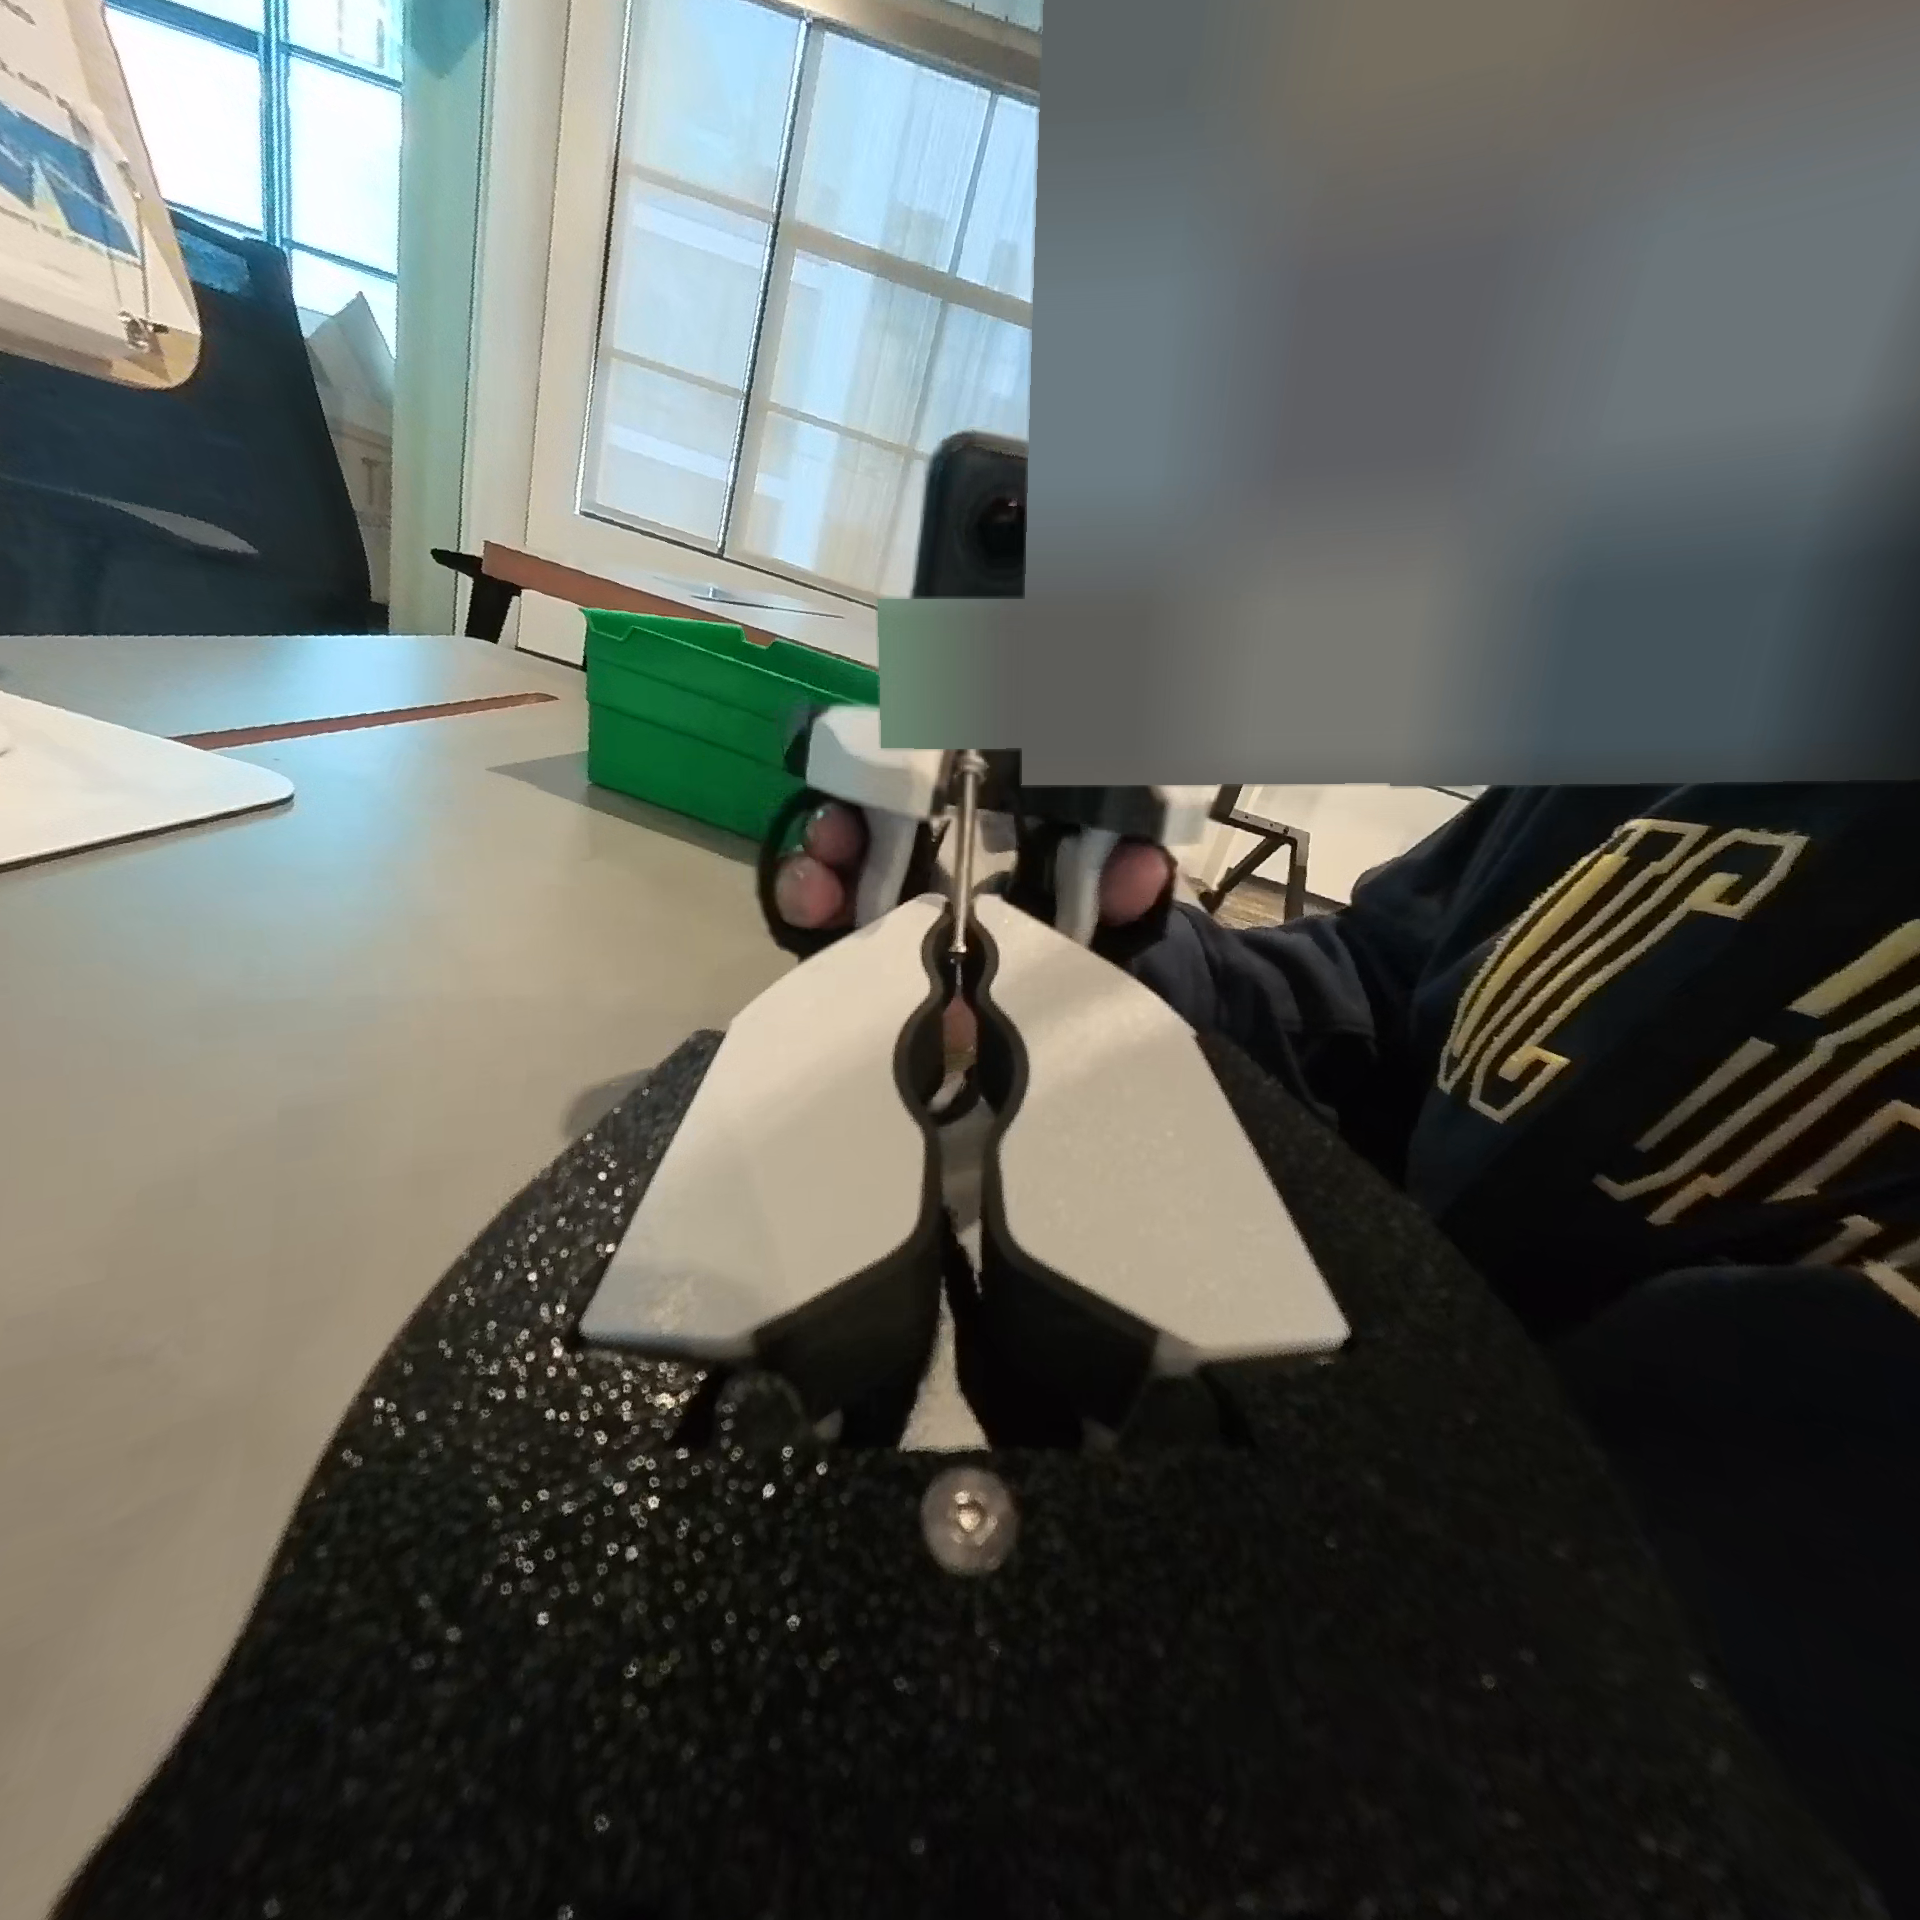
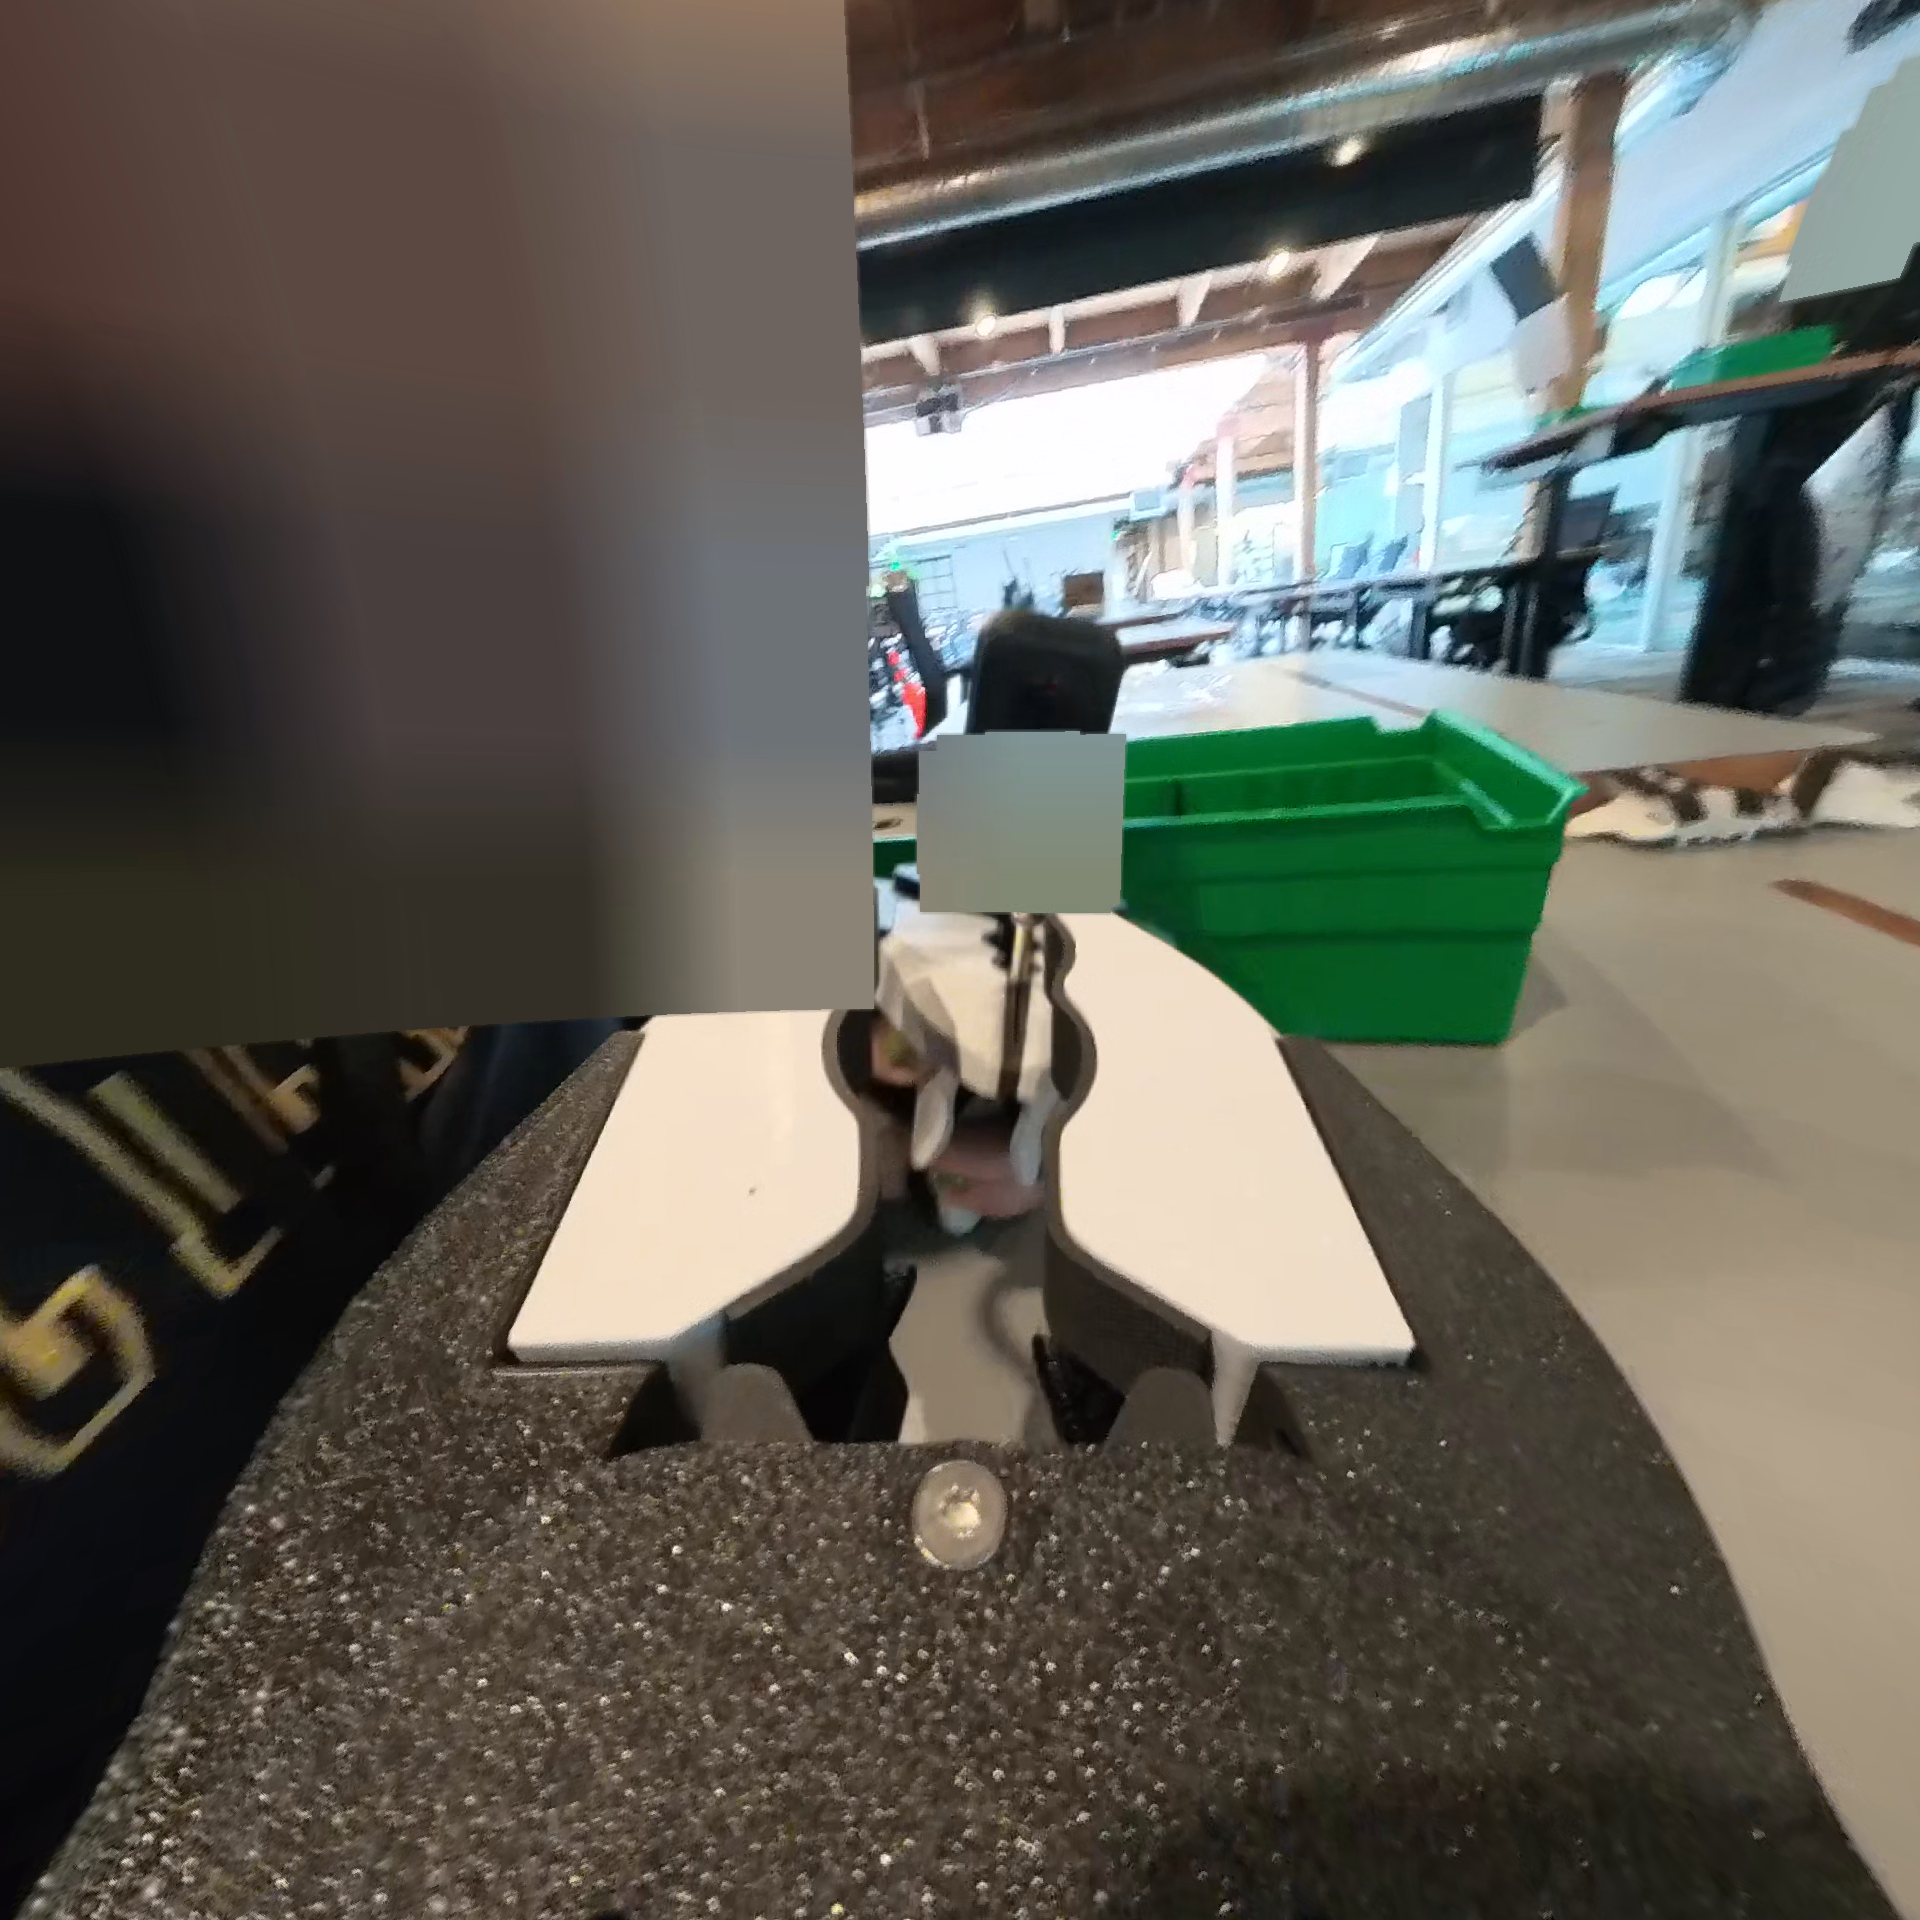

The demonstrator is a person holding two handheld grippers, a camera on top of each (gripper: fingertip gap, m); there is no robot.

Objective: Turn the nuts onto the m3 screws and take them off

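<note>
In the left wrist view my left gripper (image 1: pixel 961 920) is shut on a thin metal screw (image 1: pixel 966 852). Its white fingertips (image 1: pixel 894 935) pinch the near end, and the screw points up and away. A small thicker metal piece (image 1: pixel 969 766) sits on the far end, at my right gripper (image 1: pixel 971 774), where a masking patch hides most of that gripper's tips. In the right wrist view the screw (image 2: pixel 1021 997) runs between the right gripper's (image 2: pixel 1023 930) fingers, close to the right finger (image 2: pixel 1143 1039). The fingers stand apart lower down. The left gripper's white finger (image 2: pixel 940 997) shows through the gap.
A green plastic bin (image 1: pixel 686 727) stands on the grey table (image 1: pixel 364 987) behind the grippers; it also shows in the right wrist view (image 2: pixel 1351 894). A white board (image 1: pixel 125 790) lies at the left. A person's dark sleeve (image 1: pixel 1299 987) is at the right.
</note>
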